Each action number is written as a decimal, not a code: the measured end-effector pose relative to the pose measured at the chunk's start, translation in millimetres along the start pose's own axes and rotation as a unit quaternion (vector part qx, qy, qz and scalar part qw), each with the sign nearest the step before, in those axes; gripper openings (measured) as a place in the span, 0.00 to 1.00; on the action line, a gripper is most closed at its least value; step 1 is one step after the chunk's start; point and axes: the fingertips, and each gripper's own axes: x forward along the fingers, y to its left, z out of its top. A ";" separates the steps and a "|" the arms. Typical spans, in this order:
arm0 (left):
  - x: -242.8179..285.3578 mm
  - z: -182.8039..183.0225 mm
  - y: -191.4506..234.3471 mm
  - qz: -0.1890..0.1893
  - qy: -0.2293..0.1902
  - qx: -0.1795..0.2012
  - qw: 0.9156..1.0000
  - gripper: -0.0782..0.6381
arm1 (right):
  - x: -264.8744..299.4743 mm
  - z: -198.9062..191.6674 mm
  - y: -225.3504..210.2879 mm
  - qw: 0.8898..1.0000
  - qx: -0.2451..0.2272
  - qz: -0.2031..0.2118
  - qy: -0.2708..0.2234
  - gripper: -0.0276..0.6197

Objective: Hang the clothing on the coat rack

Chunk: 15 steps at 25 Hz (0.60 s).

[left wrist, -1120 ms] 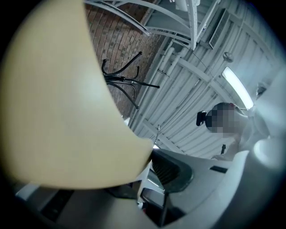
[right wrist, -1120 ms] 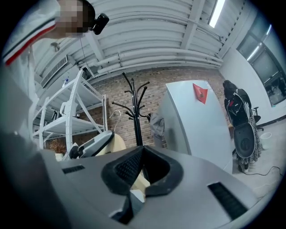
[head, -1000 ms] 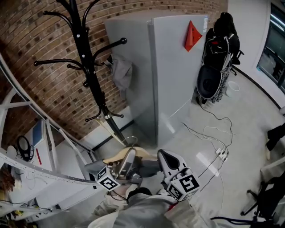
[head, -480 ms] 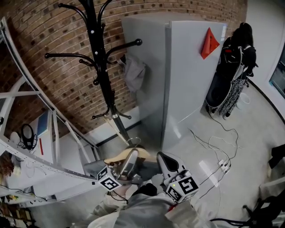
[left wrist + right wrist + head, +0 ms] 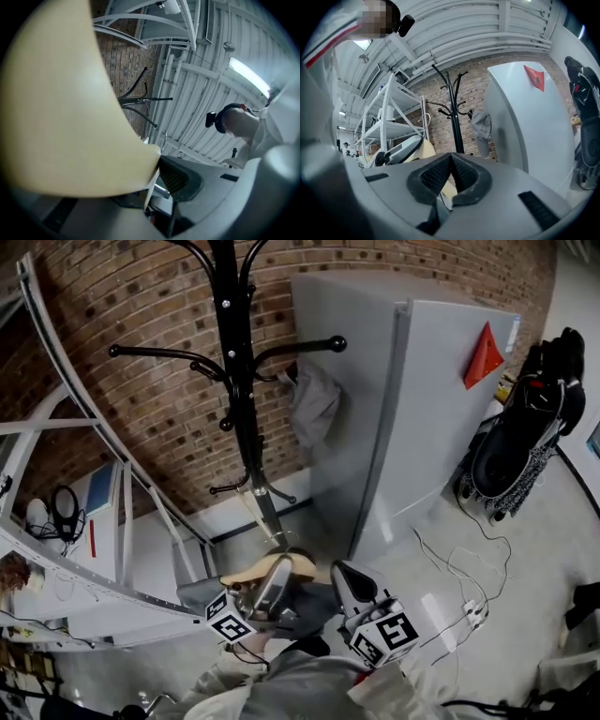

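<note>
Two grippers are held close together at the bottom of the head view, near the foot of a black coat rack that stands against a brick wall. The left gripper is clamped on a pale wooden hanger; in the left gripper view the hanger's broad cream body is pressed against the dark pad of one jaw. The right gripper is seen just beside it, its two ribbed pads brought together at the tips. Whether anything thin is pinched between them cannot be told. A sliver of cream is visible in the gap below the pads.

Dark grey fabric is seen between the two grippers, under the hanger; whether it is carried by the hanger cannot be told.

A lighter grey garment is hung from one arm of the rack, between the pole and a tall grey cabinet marked with a red triangle. White metal shelving is seen at the left, and cables are strewn on the floor at the right.
</note>
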 end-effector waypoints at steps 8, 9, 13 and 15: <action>6.2 23.4 31.2 0.007 -0.015 0.007 1.000 0.25 | 45.4 -0.5 -5.0 1.000 -0.002 0.023 0.007 0.08; 7.9 26.2 34.9 0.006 -0.016 0.007 1.000 0.25 | 51.5 0.9 -6.2 1.000 -0.003 0.024 0.007 0.08; 12.7 38.2 48.5 0.001 -0.015 0.009 1.000 0.25 | 75.4 3.2 -6.0 1.000 -0.007 0.026 0.005 0.08; 14.0 42.7 54.9 0.001 -0.013 0.006 1.000 0.25 | 84.0 2.4 -4.7 1.000 -0.006 0.025 0.006 0.08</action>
